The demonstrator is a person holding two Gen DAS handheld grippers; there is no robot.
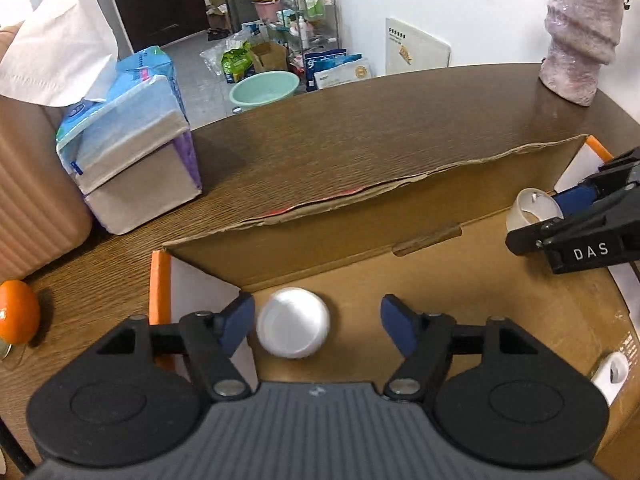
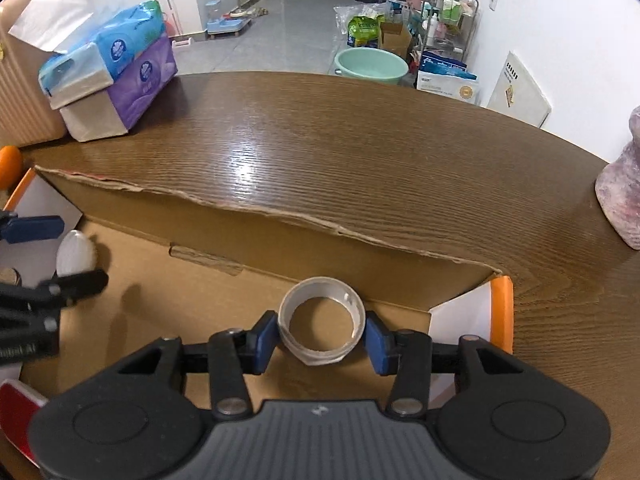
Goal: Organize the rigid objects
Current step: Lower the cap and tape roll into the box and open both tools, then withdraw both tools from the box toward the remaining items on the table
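An open cardboard box point(image 1: 460, 280) lies on the wooden table. My left gripper point(image 1: 318, 326) is open over the box's left end, and a white round lid point(image 1: 293, 322) lies on the box floor between its fingers, apart from both pads. My right gripper point(image 2: 322, 336) is shut on a grey tape roll point(image 2: 322, 318) and holds it over the box's right end. The roll point(image 1: 530, 208) and right gripper point(image 1: 580, 232) also show in the left wrist view. The white lid point(image 2: 74, 258) shows at the left of the right wrist view.
Stacked tissue packs point(image 1: 132, 144) stand at the table's back left. An orange point(image 1: 16, 312) lies left of the box. A pink textured vase point(image 1: 580, 32) stands at the back right. A tan ribbed case point(image 1: 36, 184) stands at the far left.
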